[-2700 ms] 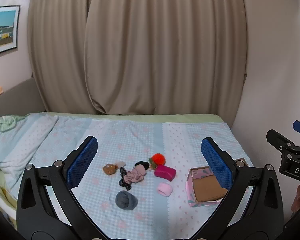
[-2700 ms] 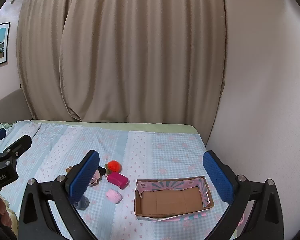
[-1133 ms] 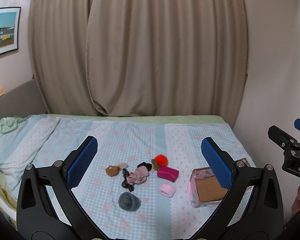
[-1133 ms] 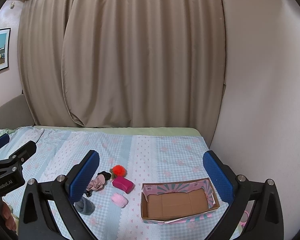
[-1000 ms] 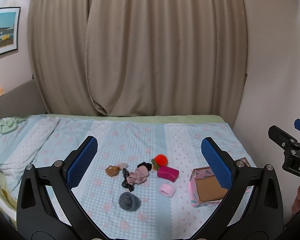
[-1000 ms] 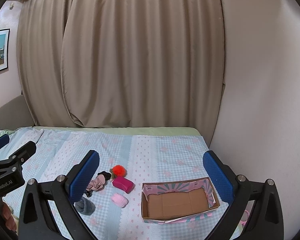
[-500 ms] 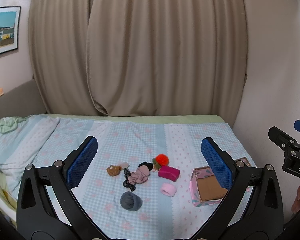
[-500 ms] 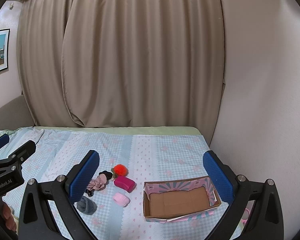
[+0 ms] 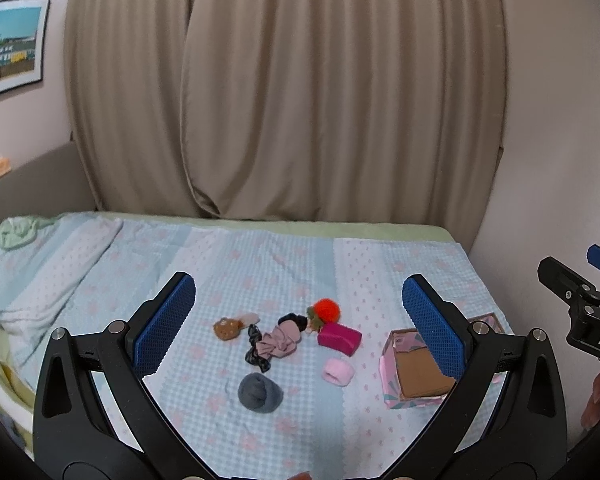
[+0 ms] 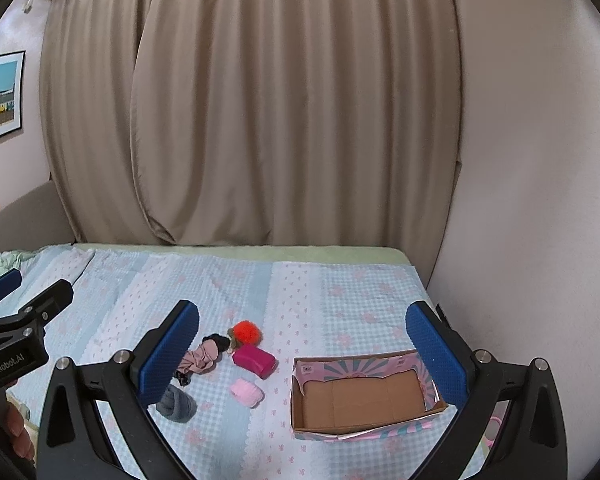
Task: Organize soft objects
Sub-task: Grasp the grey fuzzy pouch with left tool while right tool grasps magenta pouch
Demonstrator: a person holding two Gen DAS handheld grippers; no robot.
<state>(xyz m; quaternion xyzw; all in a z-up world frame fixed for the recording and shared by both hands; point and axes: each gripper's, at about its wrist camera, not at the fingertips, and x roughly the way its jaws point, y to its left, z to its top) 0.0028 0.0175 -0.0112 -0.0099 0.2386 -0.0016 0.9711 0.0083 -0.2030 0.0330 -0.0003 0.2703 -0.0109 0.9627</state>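
Several small soft objects lie on the bed: an orange pom-pom [image 9: 326,309] [image 10: 247,330], a magenta block [image 9: 339,337] [image 10: 255,359], a pale pink roll [image 9: 337,371] [image 10: 247,391], a grey ball [image 9: 259,391] [image 10: 177,401], a dusty-pink scrunchie [image 9: 278,341] [image 10: 199,358] and a brown piece [image 9: 226,328]. An empty pink cardboard box [image 9: 414,368] [image 10: 364,396] stands to their right. My left gripper [image 9: 298,326] is open and empty above the pile. My right gripper [image 10: 306,354] is open and empty, between pile and box.
The bed [image 10: 340,292] has a light blue patterned cover, with a rumpled quilt [image 9: 32,264] at the left. Beige curtains [image 9: 284,92] hang behind. A wall [image 10: 532,200] borders the bed's right side. A framed picture [image 9: 10,48] hangs at the left.
Both grippers have drifted slightly back and up; the objects and box sit a little lower and farther right in view. Nothing was grasped.
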